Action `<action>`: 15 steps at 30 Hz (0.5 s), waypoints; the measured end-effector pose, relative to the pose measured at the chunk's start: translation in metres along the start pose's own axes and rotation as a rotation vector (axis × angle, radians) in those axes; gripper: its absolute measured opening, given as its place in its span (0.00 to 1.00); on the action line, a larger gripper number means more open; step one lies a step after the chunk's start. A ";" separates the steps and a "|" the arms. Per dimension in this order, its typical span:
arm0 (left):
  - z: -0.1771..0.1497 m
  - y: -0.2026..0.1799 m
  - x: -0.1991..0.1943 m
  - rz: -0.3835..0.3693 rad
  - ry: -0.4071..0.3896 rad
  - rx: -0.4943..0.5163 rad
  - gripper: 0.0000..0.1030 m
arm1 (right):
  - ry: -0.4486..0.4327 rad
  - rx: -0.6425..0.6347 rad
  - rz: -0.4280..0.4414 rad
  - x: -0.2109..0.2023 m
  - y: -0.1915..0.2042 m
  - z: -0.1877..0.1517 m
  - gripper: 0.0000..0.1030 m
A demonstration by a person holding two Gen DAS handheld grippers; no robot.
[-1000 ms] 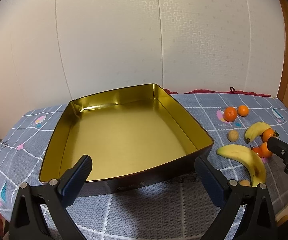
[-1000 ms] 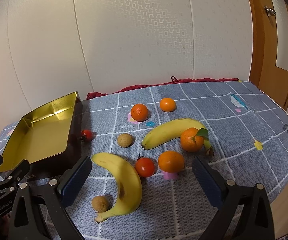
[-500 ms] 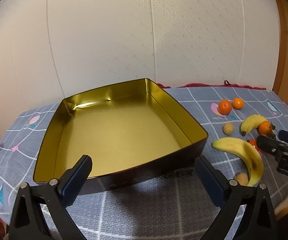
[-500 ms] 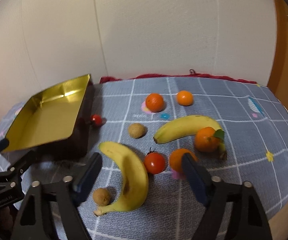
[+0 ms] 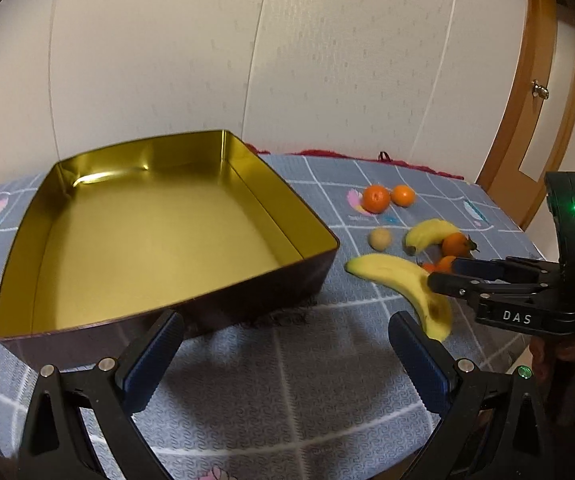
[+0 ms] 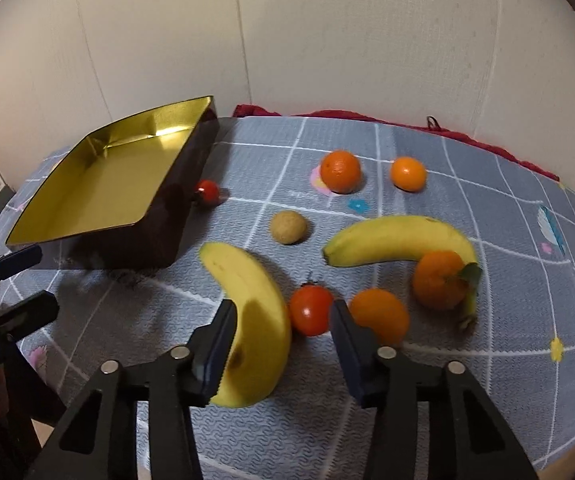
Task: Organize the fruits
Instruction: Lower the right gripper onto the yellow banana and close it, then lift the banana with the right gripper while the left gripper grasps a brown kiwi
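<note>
A: Straddling the near banana (image 6: 253,312), the right gripper (image 6: 281,340) has its jaws partly apart; the left finger (image 6: 217,344) lies against the banana's flank, while the right finger (image 6: 347,344) stands clear of it, just by a cherry tomato (image 6: 310,310). No grip on it that I can confirm.

B: And the left gripper (image 5: 283,360)?

A: Spread wide, holding nothing, low over the blue grid-patterned tablecloth (image 5: 287,400) in front of the gold-lined tin tray (image 5: 67,184). The tray's inside is bare gold.

B: Where is the rest of the fruit?

A: All on the cloth, right of the tray. A second banana (image 6: 399,240) curves behind the first, with a leafy tangerine (image 6: 439,280) touching its stem end. Another tangerine (image 6: 379,314) sits beside the cherry tomato. Two more, a larger one (image 6: 340,171) and a smaller one (image 6: 408,174), lie farther back, near each other. A small tan round fruit (image 6: 288,227), whose kind I cannot tell, lies between those and the bananas.

B: Anything near the tray itself?

A: A second small tomato (image 6: 207,191), just beside the tray's dark outer wall.

B: Does the left camera agree?

A: Yes; it shows the right gripper's fingers reaching the near banana from the right side.
</note>
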State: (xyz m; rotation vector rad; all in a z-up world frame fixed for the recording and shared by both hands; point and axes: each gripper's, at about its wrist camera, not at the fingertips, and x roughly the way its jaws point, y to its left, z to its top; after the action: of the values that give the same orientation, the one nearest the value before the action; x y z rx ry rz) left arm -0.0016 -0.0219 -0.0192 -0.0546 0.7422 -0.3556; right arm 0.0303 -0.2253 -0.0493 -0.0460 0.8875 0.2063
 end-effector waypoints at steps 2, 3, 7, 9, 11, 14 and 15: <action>0.000 -0.001 0.003 -0.014 0.015 -0.006 1.00 | 0.013 -0.010 0.022 0.003 0.004 -0.001 0.39; 0.000 -0.002 0.003 -0.023 0.019 -0.011 1.00 | 0.030 -0.007 0.028 0.006 0.006 -0.002 0.38; -0.003 -0.006 0.002 -0.032 0.017 0.003 1.00 | 0.060 -0.002 0.019 0.014 0.011 -0.003 0.37; -0.005 -0.010 0.002 -0.029 0.016 0.020 1.00 | 0.072 -0.025 0.002 0.018 0.014 -0.002 0.36; -0.007 -0.016 0.002 -0.020 0.015 0.050 1.00 | 0.092 -0.028 -0.003 0.023 0.015 -0.002 0.36; -0.011 -0.025 0.003 -0.009 0.006 0.099 1.00 | 0.111 -0.022 -0.015 0.031 0.015 0.000 0.35; -0.012 -0.027 0.003 -0.010 0.005 0.109 1.00 | 0.108 -0.026 -0.021 0.032 0.015 0.000 0.35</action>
State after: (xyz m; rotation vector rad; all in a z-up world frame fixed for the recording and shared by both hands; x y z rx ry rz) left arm -0.0152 -0.0472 -0.0253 0.0454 0.7262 -0.4052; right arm 0.0466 -0.2057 -0.0730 -0.0913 0.9920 0.1967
